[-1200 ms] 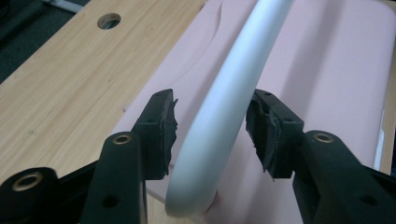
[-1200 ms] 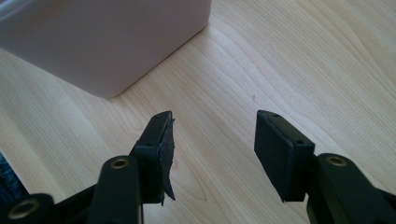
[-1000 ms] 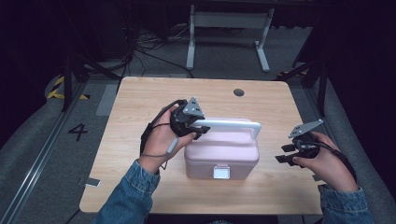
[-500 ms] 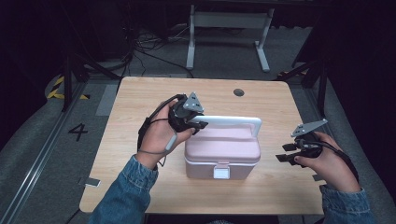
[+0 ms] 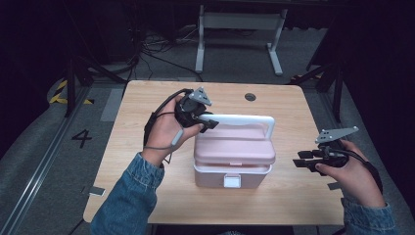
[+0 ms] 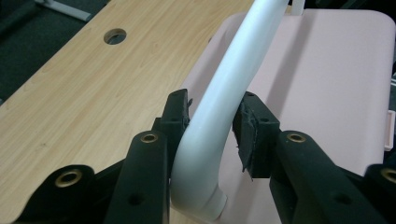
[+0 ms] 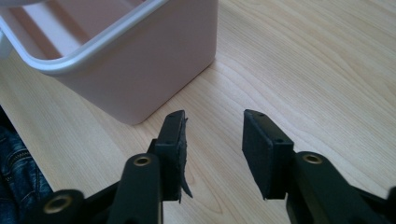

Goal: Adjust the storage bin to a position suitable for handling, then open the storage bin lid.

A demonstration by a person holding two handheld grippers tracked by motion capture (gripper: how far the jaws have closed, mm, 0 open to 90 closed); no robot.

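Lab or recording studio, not home. Light wooden table with round cable hole (image 5: 250,97) stands alone on grey carpeted floor (image 5: 44,161), dark surroundings all round. Black cables (image 5: 147,49) lie loose on floor behind. White metal stand frame (image 5: 240,29) beyond table. Yellow-black hazard tape (image 5: 61,93) and painted number "4" (image 5: 81,138) mark floor at left beside metal floor rail (image 5: 34,188).

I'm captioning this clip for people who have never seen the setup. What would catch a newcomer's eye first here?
First, the pale pink plastic box with a white front latch, in the middle of the light wooden table. Next, its white arched carrying handle, raised upright, with the left gripper clamped on it near one end. The right gripper is open, empty, low over bare wood beside the box.
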